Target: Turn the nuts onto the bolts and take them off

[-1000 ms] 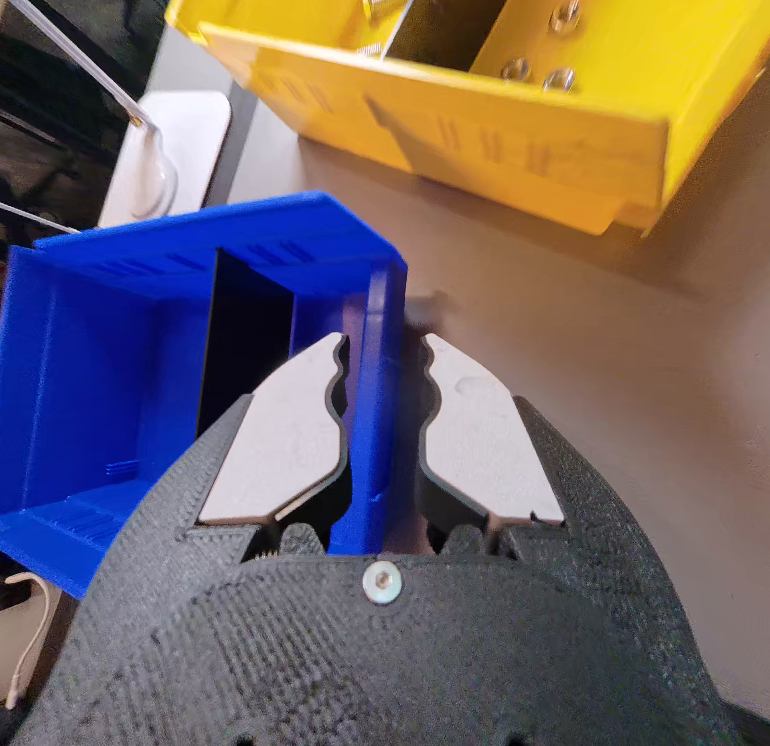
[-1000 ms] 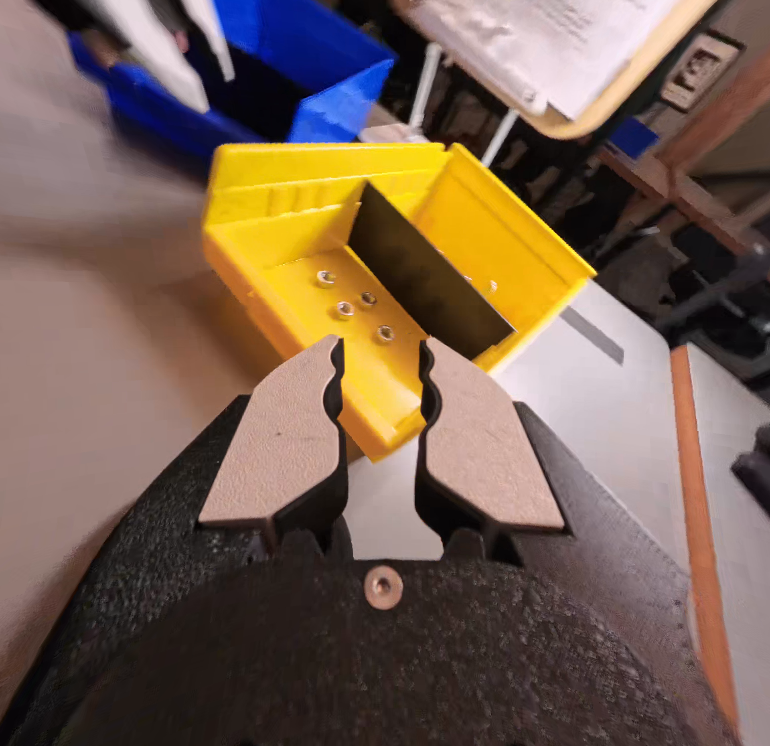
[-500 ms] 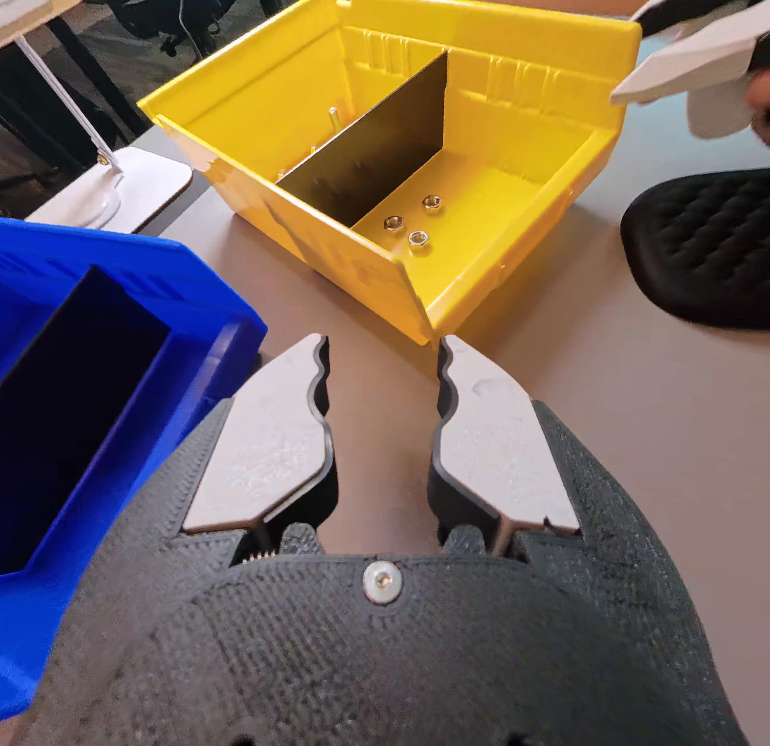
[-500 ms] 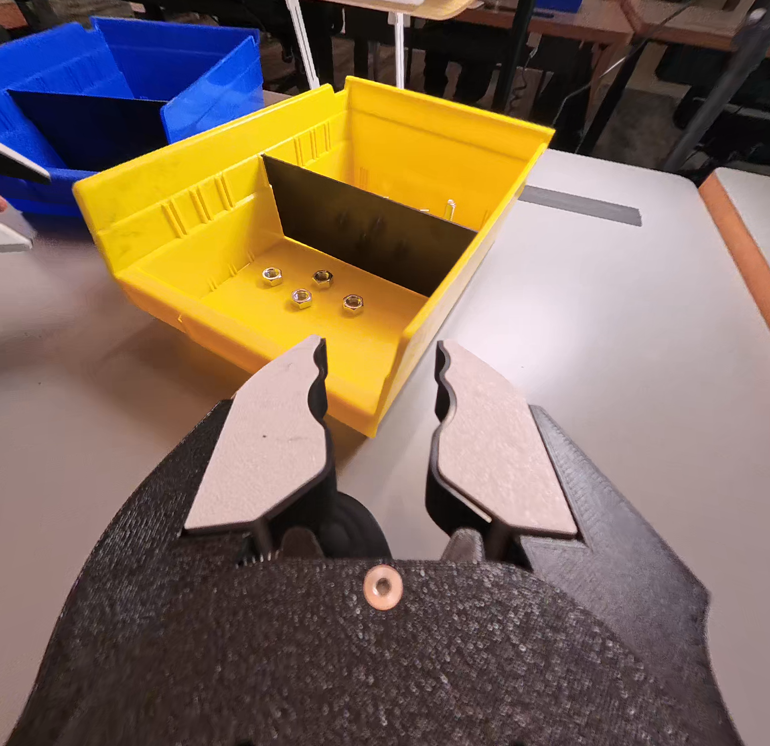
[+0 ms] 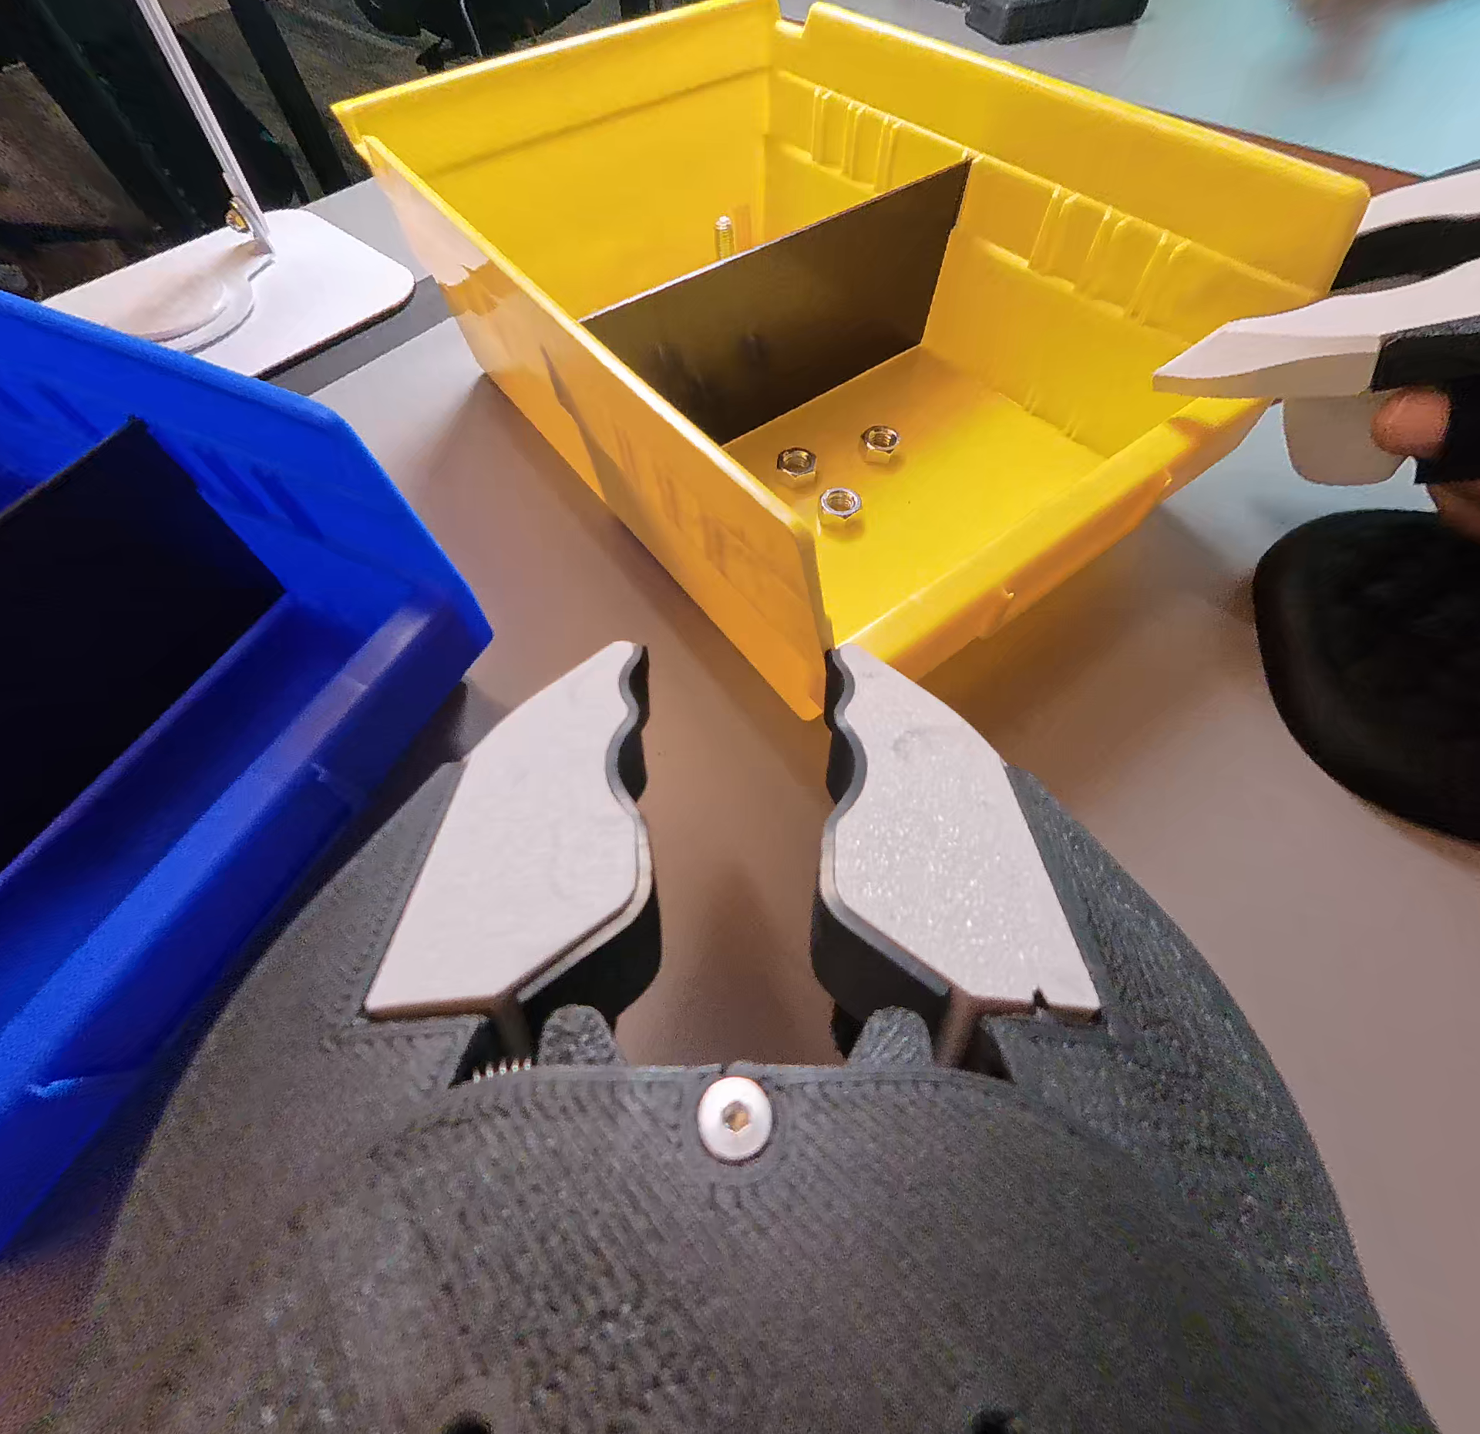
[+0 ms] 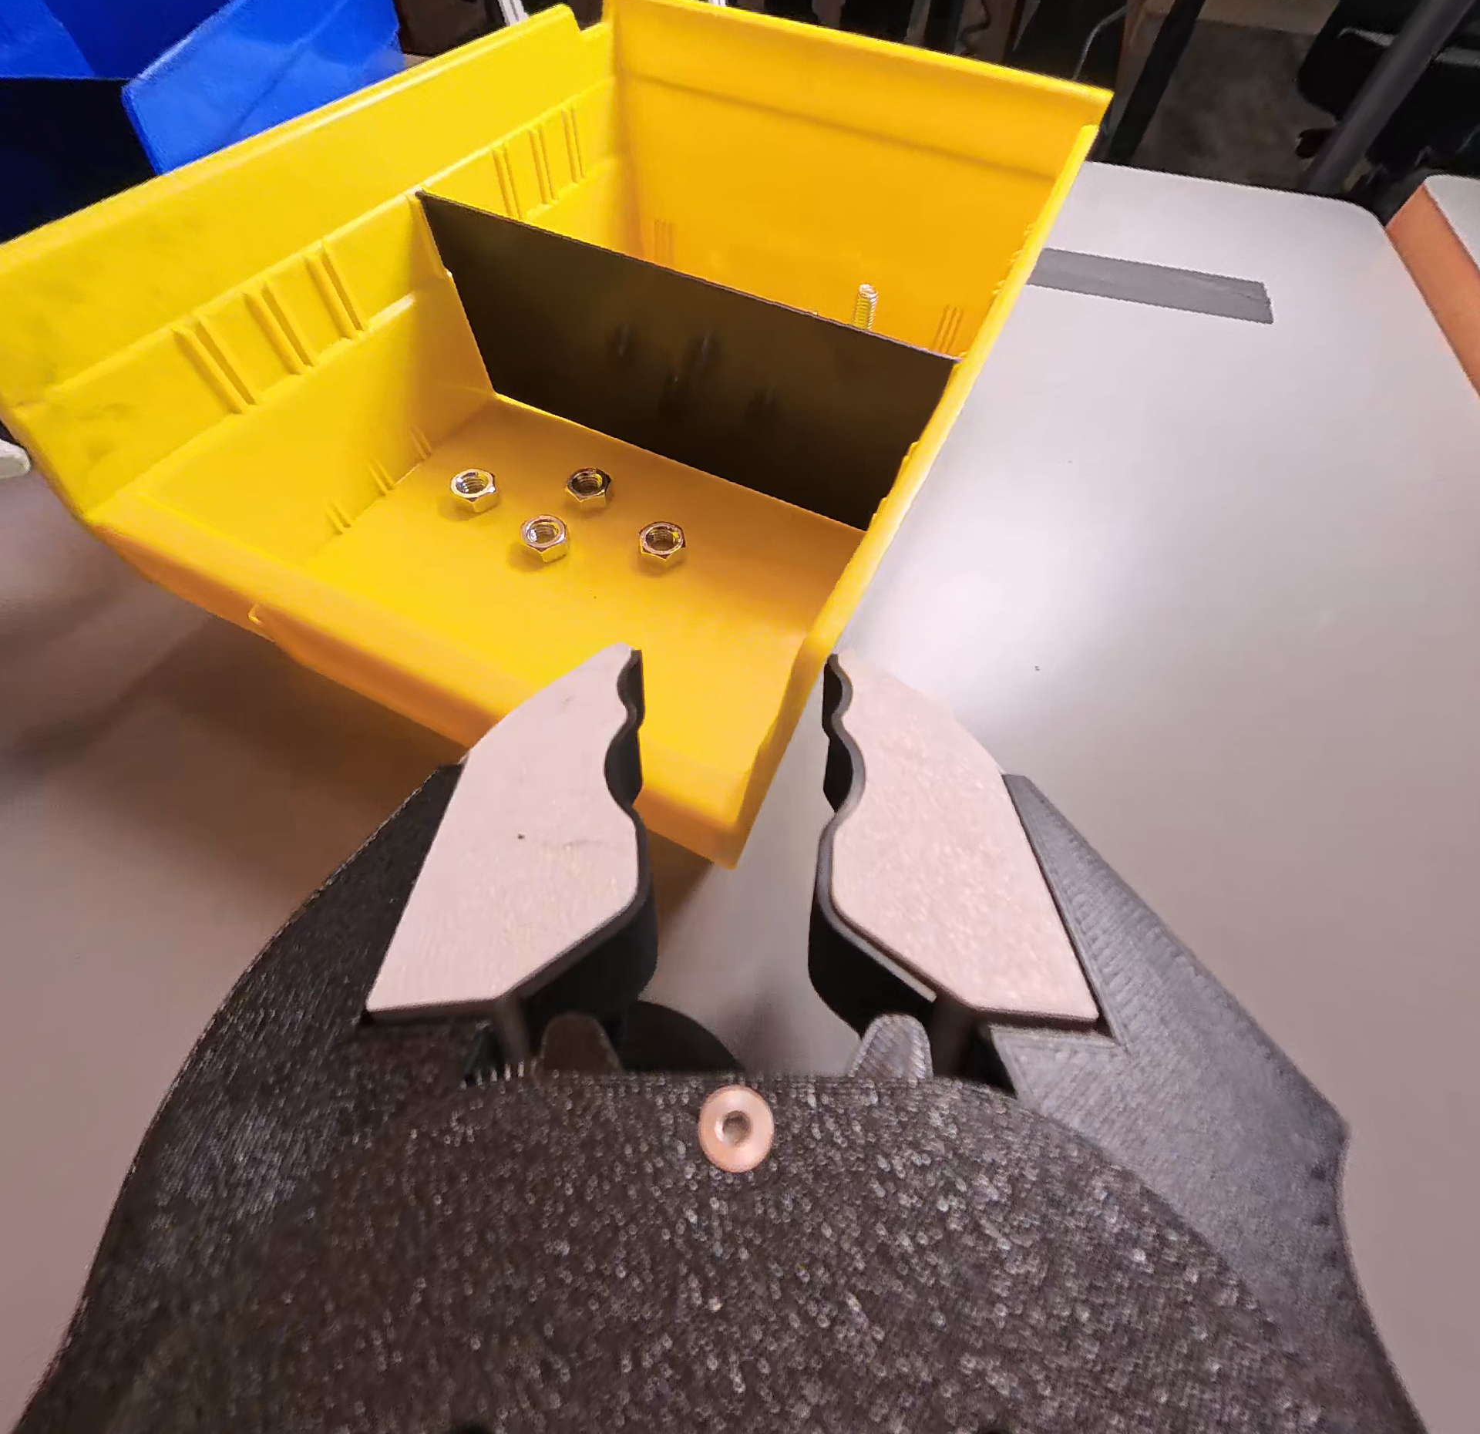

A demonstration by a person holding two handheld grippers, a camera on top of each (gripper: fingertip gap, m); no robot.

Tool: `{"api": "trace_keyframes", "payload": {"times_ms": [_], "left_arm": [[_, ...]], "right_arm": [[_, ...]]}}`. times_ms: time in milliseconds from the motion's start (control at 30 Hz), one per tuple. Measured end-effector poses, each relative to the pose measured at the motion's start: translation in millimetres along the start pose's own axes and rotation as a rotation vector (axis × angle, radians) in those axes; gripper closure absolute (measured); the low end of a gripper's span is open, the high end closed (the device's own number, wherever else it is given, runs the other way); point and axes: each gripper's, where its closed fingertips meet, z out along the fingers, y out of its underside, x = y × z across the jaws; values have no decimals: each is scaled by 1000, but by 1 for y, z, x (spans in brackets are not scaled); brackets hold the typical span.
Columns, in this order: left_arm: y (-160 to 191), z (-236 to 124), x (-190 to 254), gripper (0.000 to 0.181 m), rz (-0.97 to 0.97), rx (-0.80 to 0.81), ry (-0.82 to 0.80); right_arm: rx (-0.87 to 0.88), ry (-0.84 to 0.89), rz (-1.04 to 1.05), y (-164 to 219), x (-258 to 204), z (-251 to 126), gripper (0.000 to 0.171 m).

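Both the left gripper and right gripper hover empty, fingers apart, before a yellow bin. Four nuts lie in its near compartment; a bolt stands behind the black divider.

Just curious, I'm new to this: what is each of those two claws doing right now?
Left gripper: open, holding nothing.
Right gripper: open, holding nothing, facing the yellow bin.

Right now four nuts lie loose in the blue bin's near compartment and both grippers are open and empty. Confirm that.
Wrong bin. The four nuts lie in the near compartment of the yellow bin, in front of its black divider, as the right wrist view shows. The rest holds: the left gripper and right gripper are open and empty.
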Motion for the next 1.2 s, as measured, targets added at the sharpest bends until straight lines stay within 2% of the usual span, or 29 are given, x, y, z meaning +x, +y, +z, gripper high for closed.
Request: {"api": "trace_keyframes", "payload": {"times_ms": [133, 267, 367, 433, 467, 600, 700, 967, 1067, 1200], "left_arm": [[-1, 8, 3, 143, -56, 32, -3], [-1, 22, 11, 133, -71, 22, 17], [0, 37, 8, 142, -81, 20, -7], [-1, 45, 9, 158, -88, 24, 4], [-2, 48, 6, 161, -85, 25, -25], [-16, 47, 5, 164, 15, 66, -73], [-32, 35, 4, 166, 64, 110, -98], [-64, -7, -8, 171, 106, 232, -175], [-89, -42, -16, 171, 115, 298, -222], [-116, -108, -44, 171, 100, 374, -322]], "right_arm": [[-10, 42, -3, 0, 7, 4, 132], [-42, 55, 28, 4, 14, 9, 137], [-41, 57, 29, 2, 17, 12, 143], [-45, 55, 28, 2, 18, 14, 147], [-36, 67, 28, 0, 21, 14, 156], [30, 138, -25, -11, 27, 5, 161], [116, 195, -87, -28, 24, -13, 165], [254, 214, -114, -68, -3, -45, 163], [334, 187, -120, -100, -18, -60, 163], [455, 69, -118, -154, -61, -73, 162]]}}
